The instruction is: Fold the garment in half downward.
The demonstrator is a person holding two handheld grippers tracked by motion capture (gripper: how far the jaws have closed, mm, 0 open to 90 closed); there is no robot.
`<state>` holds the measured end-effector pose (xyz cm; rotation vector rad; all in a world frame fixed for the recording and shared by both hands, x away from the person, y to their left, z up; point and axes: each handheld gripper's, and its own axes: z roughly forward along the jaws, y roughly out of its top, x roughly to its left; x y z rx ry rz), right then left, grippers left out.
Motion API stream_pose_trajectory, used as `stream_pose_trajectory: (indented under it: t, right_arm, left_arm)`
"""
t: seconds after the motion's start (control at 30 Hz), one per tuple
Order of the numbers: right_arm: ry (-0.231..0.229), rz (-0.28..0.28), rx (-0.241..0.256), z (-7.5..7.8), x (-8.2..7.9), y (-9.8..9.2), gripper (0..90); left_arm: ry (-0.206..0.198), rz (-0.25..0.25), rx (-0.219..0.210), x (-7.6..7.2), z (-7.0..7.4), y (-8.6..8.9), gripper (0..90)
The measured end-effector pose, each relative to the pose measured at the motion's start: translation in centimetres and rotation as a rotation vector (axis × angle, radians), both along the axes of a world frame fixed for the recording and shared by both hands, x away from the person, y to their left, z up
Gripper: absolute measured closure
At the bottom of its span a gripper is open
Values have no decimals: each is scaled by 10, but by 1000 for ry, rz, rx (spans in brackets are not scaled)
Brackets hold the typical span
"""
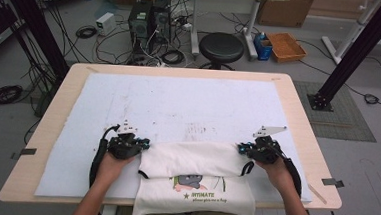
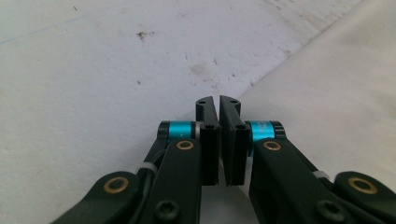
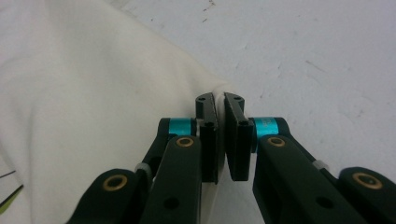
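A: Biggest thing first?
B: Wide light wooden table (image 1: 298, 111), with a big white foam mat (image 1: 178, 107) spread flat over most of it.

A: And on the mat?
B: Soft white cloth bag with a cartoon picture and green letters (image 1: 194, 175) — lying at the near edge, in the middle. Top part folded down toward the person, so the picture peeks out below the fold. Bottom edge hanging a little over the table's front.

A: Any marks on the mat?
B: Small dark smudges (image 1: 197, 130) just past the bag.

A: Now the left side?
B: Black left gripper with blue rings (image 1: 143, 144), held in the left hand (image 1: 112, 165), right at the bag's left corner. Jaws squeezed nearly together with only a thin slit between, seen in the left gripper view (image 2: 218, 105). Bag edge (image 2: 336, 93) touching beside the jaws — cloth between them, cannot tell for sure.

A: And the right side?
B: Black right gripper with blue rings (image 1: 241, 149), held in the right hand (image 1: 277, 174), at the bag's right corner. Jaws pinched close in the right gripper view (image 3: 219, 100), with a bit of white cloth (image 3: 219, 91) poking up between the tips — gripping the bag's corner.
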<state>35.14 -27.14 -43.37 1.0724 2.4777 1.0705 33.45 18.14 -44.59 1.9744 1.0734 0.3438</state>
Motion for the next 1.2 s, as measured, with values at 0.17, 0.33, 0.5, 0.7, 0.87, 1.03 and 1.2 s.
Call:
stream_pose_trajectory:
  t: [0.17,0.33,0.5,0.7,0.87,1.03,1.2]
  right_arm:
    - [-60,-17,9,10,4,0,864]
    - [-128,-76,-19,21,29,7,864]
    - [-170,-135,-37,28,51,11,864]
    - [-174,-183,-48,26,70,20,824]
    - [-122,-234,-25,15,59,14,540]
    - [-47,-246,39,9,42,-6,556]
    - [13,-199,20,-4,35,-6,650]
  left_arm:
    - [-14,10,-35,12,12,3,868]
    - [-42,61,-59,33,26,4,868]
    - [-58,120,-98,54,28,4,868]
    - [-64,213,-105,61,19,2,791]
    - [-56,223,-120,41,15,9,600]
    - [8,152,-128,23,7,10,596]
    - [53,101,-100,15,-2,-1,595]
